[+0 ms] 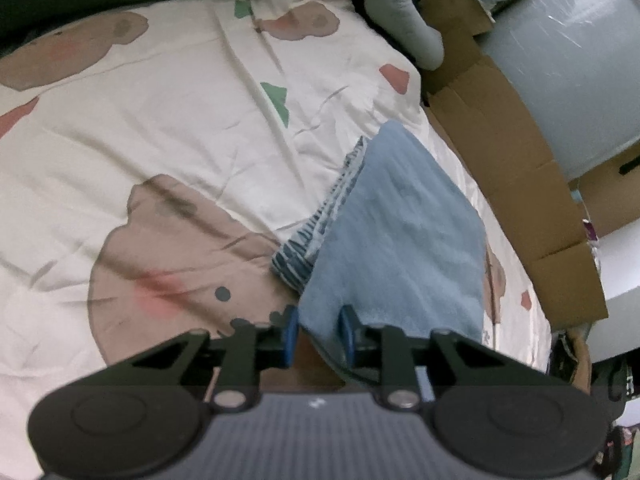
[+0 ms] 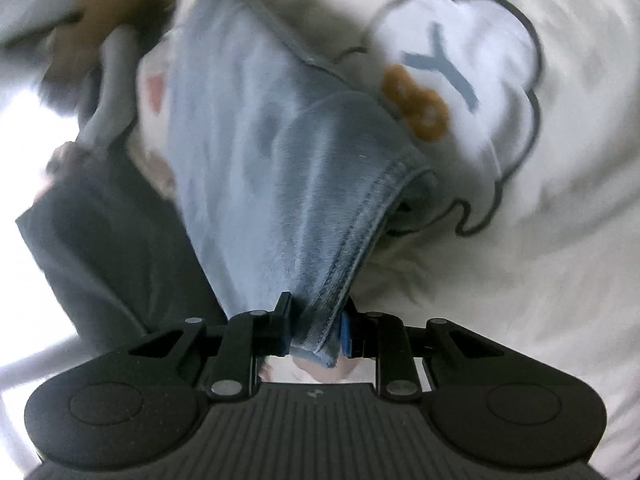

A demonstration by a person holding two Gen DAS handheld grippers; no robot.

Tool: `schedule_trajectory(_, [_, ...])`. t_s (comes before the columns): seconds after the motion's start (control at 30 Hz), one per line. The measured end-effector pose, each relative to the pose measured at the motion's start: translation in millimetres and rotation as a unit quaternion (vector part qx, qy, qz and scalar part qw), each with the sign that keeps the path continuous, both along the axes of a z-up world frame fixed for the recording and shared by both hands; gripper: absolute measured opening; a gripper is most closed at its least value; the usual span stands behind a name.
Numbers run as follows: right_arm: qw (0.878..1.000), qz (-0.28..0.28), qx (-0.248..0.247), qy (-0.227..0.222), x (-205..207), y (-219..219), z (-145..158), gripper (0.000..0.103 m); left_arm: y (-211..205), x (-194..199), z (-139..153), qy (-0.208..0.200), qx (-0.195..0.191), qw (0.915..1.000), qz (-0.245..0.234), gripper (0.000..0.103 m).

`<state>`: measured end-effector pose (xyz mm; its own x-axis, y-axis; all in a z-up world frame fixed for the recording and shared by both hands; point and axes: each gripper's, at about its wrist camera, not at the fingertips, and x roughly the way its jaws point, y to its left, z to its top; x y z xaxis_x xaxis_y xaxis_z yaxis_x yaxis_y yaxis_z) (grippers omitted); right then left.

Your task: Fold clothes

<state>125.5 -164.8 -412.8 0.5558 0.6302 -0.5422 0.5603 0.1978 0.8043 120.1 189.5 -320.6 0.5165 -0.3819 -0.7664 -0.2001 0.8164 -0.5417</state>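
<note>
- Blue fleece garment (image 1: pixel 400 232) lies on patterned bedsheet (image 1: pixel 180 120).
- Left claw (image 1: pixel 318 332) nearly closed, pinching its edge.
- Right claw (image 2: pixel 314 330) clamped on its stitched hem.

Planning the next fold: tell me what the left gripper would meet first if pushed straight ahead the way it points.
The left gripper would likely meet the blue cloth first; its corner already lies between the jaws. The printed bedsheet lies beneath; depth is unclear.
</note>
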Motion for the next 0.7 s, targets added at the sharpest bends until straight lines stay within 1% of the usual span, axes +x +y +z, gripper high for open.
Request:
schedule_trajectory(0.17, [0.997,0.050,-0.048,-0.029,4,6,-5,0.022,2,2,-11,0.013,0.009,0.9998,0.009,0.021])
schedule_trajectory(0.23, [0.995,0.069,-0.067,-0.032,9,11,-10,0.022,2,4,-14,0.015,0.016,0.9997,0.010,0.021])
schedule_trajectory(0.33, [0.987,0.120,-0.106,-0.029,11,23,-10,0.017,0,6,-11,0.004,0.030,0.9995,-0.001,0.020])
schedule_trajectory(0.37, [0.983,0.142,-0.117,-0.026,12,28,-9,0.011,1,6,-9,-0.001,0.033,0.9994,-0.005,0.020])
schedule_trajectory(0.4, [0.979,0.160,-0.126,-0.020,12,31,-8,0.001,1,6,-8,-0.004,0.034,0.9994,-0.007,0.020])
schedule_trajectory(0.47, [0.976,0.165,-0.139,-0.023,8,32,-3,0.001,4,6,-5,-0.008,0.034,0.9994,-0.008,0.018])
schedule_trajectory(0.53, [0.980,0.145,-0.133,-0.020,2,24,2,0.001,6,5,-2,-0.012,0.034,0.9993,-0.006,0.016])
schedule_trajectory(0.57, [0.982,0.134,-0.129,-0.018,0,19,4,0.002,8,5,-1,-0.014,0.035,0.9993,-0.004,0.014])
schedule_trajectory(0.6, [0.985,0.118,-0.125,-0.019,-4,13,8,0.010,9,4,0,-0.015,0.036,0.9992,-0.001,0.013])
schedule_trajectory(0.63, [0.987,0.100,-0.121,-0.021,-7,5,11,0.017,11,4,1,-0.015,0.040,0.9991,0.005,0.001])
schedule_trajectory(0.67, [0.990,0.079,-0.115,-0.023,-10,-2,14,0.035,14,4,3,-0.013,0.049,0.9986,0.016,0.000])
schedule_trajectory(0.7, [0.992,0.054,-0.107,-0.026,-12,-11,17,0.041,17,4,4,-0.010,0.057,0.9980,0.027,0.000])
